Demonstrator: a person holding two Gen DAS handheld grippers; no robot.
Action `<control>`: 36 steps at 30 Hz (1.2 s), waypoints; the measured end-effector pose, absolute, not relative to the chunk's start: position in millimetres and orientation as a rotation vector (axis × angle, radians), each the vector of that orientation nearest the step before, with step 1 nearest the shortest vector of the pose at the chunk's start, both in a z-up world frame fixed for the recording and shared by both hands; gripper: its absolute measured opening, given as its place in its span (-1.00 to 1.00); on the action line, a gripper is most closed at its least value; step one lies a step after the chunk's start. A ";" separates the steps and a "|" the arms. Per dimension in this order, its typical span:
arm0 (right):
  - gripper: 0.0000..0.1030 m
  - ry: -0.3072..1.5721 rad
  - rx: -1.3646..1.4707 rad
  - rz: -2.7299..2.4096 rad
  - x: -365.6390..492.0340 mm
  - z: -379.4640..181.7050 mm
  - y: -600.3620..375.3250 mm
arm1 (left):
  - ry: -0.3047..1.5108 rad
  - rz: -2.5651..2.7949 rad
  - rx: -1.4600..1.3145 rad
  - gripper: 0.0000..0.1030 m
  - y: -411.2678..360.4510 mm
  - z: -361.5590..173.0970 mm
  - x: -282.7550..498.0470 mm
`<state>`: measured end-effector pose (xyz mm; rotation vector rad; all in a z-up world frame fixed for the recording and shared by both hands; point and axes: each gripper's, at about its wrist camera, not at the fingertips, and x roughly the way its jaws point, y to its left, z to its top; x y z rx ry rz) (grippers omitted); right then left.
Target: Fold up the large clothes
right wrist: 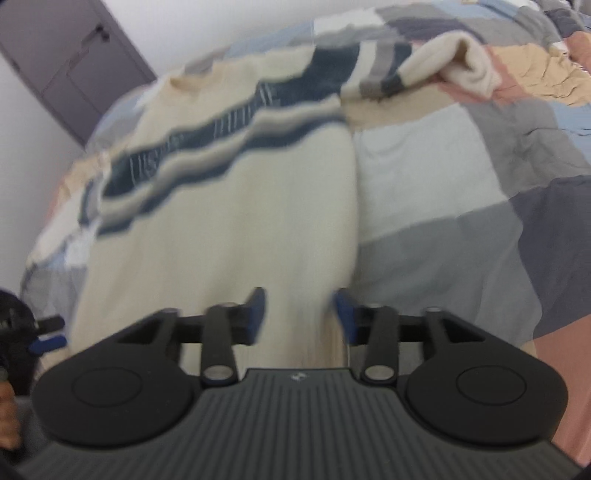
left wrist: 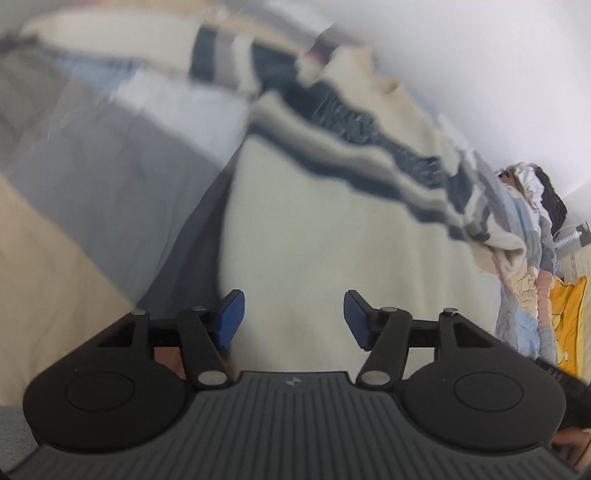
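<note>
A large cream sweater [left wrist: 332, 240] with dark blue and grey chest stripes lies spread on a patchwork bedspread [left wrist: 110, 166]. My left gripper [left wrist: 293, 319] hangs over its lower body, blue pads [left wrist: 231, 317] apart, nothing pressed between them. In the right wrist view the same sweater [right wrist: 240, 206] stretches away, one sleeve [right wrist: 436, 74] bent across the bedspread [right wrist: 461, 166]. My right gripper [right wrist: 299, 314] hovers over the sweater's lower right edge with its jaws apart and cloth below the gap. The left gripper's tip [right wrist: 48, 339] shows at the left edge of that view.
A grey door [right wrist: 74, 62] and a white wall [right wrist: 203, 29] stand behind the bed. In the left wrist view a heap of clothes [left wrist: 535, 192] and a yellow item [left wrist: 569, 314] lie at the right. A hand [left wrist: 572, 446] shows at the lower right corner.
</note>
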<state>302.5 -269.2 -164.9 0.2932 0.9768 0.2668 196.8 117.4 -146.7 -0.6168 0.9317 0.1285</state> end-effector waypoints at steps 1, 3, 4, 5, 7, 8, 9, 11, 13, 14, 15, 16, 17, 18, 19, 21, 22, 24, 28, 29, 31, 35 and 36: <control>0.03 0.947 0.296 0.268 302.3 -159.7 -269.2 | 0.899 0.124 -0.593 0.27 112.1 -139.7 196.8; 0.03 0.883 0.264 0.261 302.5 -148.9 -264.3 | 0.840 0.106 -0.556 0.27 100.6 -127.4 201.4; 0.03 0.849 0.242 0.259 302.9 -144.0 -261.6 | 0.816 0.090 -0.550 0.27 94.0 -122.6 204.8; 0.03 0.819 0.226 0.256 303.7 -139.8 -259.1 | 0.796 0.070 -0.547 0.27 87.6 -118.7 209.2; 0.03 0.774 0.213 0.259 304.9 -133.5 -254.6 | 0.757 0.039 -0.527 0.27 75.8 -111.9 218.3; 0.03 0.753 0.216 0.264 307.6 -131.7 -253.7 | 0.736 0.032 -0.508 0.27 69.3 -109.3 223.1; 0.03 0.734 0.220 0.266 309.9 -130.7 -252.2 | 0.721 0.027 -0.491 0.27 62.7 -108.0 228.7; 0.03 0.705 0.229 0.265 313.0 -130.8 -250.3 | 0.692 0.013 -0.458 0.27 51.3 -109.1 241.0; 0.03 0.680 0.238 0.261 317.2 -134.5 -247.2 | 0.666 0.007 -0.410 0.27 39.9 -114.7 251.8; 0.03 0.666 0.238 0.257 319.8 -137.2 -246.3 | 0.657 0.008 -0.388 0.27 34.7 -119.6 256.2; 0.03 0.654 0.234 0.251 321.4 -139.6 -244.1 | 0.644 -0.003 -0.373 0.27 31.4 -126.4 260.6; 0.03 0.642 0.231 0.248 324.3 -143.0 -243.7 | 0.639 -0.013 -0.356 0.27 28.5 -134.2 264.7; 0.03 0.633 0.230 0.243 327.8 -146.4 -243.8 | 0.649 -0.008 -0.341 0.27 25.3 -142.8 270.6; 0.03 0.629 0.237 0.232 331.9 -149.9 -244.1 | 0.662 -0.008 -0.329 0.27 24.0 -151.8 275.7; 0.03 0.628 0.252 0.221 337.1 -153.9 -245.8 | 0.672 -0.014 -0.326 0.27 23.7 -161.4 280.0; 0.03 0.637 0.289 0.201 349.0 -162.3 -248.9 | 0.709 -0.029 -0.350 0.27 26.0 -180.3 287.8; 0.03 0.644 0.308 0.185 356.0 -165.8 -251.1 | 0.736 -0.035 -0.361 0.27 26.6 -188.7 292.5; 0.03 0.658 0.356 0.159 371.5 -170.9 -257.6 | 0.781 -0.031 -0.366 0.27 27.0 -204.2 299.9; 0.03 0.685 0.445 0.148 407.5 -178.2 -271.7 | 0.861 -0.006 -0.415 0.27 30.5 -231.2 308.6; 0.04 0.691 0.474 0.142 417.4 -180.6 -275.9 | 0.864 -0.008 -0.438 0.27 32.3 -234.6 309.4; 0.04 0.689 0.533 0.136 437.1 -186.0 -285.0 | 0.858 -0.011 -0.450 0.27 34.7 -235.6 310.7; 0.10 0.635 0.685 0.085 473.5 -199.6 -310.7 | 0.832 -0.005 -0.444 0.27 33.9 -236.4 313.2; 0.18 0.620 0.735 0.076 482.6 -203.5 -318.7 | 0.826 0.010 -0.433 0.27 32.9 -236.9 314.6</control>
